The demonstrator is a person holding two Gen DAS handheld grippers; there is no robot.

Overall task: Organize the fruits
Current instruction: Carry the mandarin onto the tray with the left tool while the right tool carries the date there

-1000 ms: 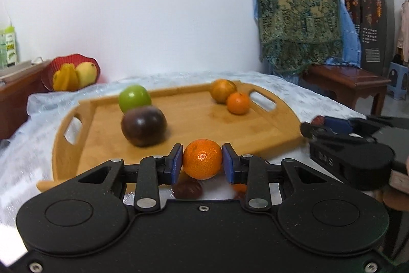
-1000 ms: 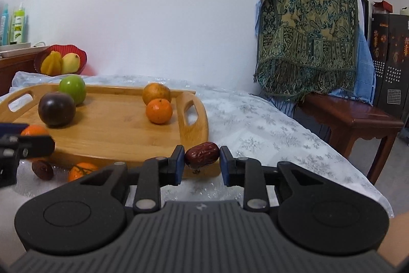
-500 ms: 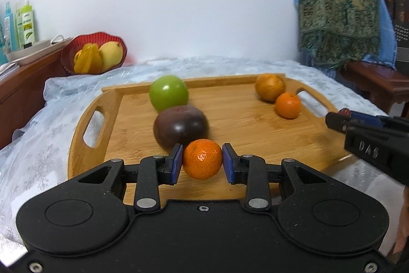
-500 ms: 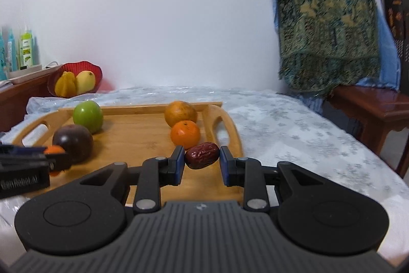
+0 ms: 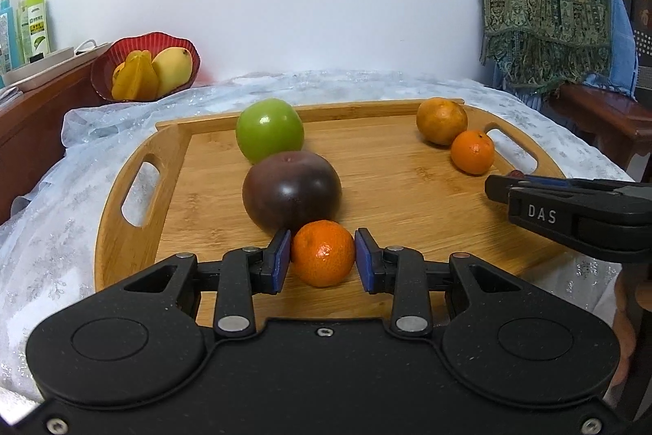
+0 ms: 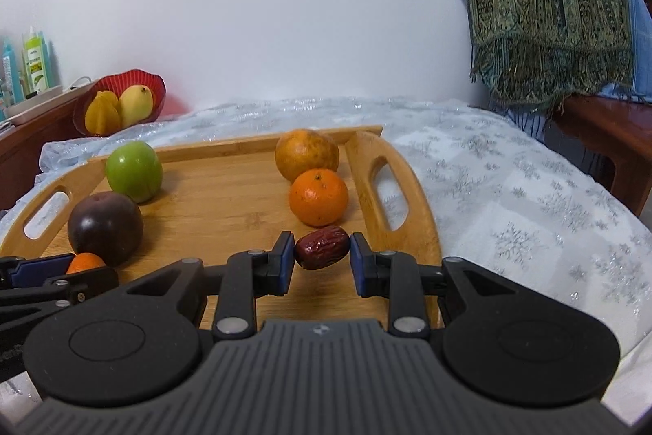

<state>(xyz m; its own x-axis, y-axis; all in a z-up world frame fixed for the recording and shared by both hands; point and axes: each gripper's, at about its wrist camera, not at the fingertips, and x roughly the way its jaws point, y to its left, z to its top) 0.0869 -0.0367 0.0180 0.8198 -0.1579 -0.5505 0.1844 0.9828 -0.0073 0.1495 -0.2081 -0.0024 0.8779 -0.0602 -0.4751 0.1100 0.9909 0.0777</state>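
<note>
**Both fruits brought over the tray**

The left gripper [image 5: 322, 255] pinched a tangerine [image 5: 322, 252] between its blue pads, and the right gripper [image 6: 322, 259] pinched a red date [image 6: 322, 246] the same way. A second earlier both had been short of the tray [image 5: 134, 231], with the near rim ahead of them and loose fruit lying on the cloth-covered surface [image 6: 509, 210] below. By now each had moved forward over the tray's near part; from the left wrist view the board filled most of the frame.

The held tangerine sat just in front of the dark plum [image 5: 291, 190], with the green apple [image 5: 269, 135] behind that. The date hung just in front of the small orange [image 6: 319, 197], which touched the larger, duller orange [image 6: 306, 153] near the right handle. Those four fruits lay where they had been. Whether either held fruit touched the wood could not be told.
</note>
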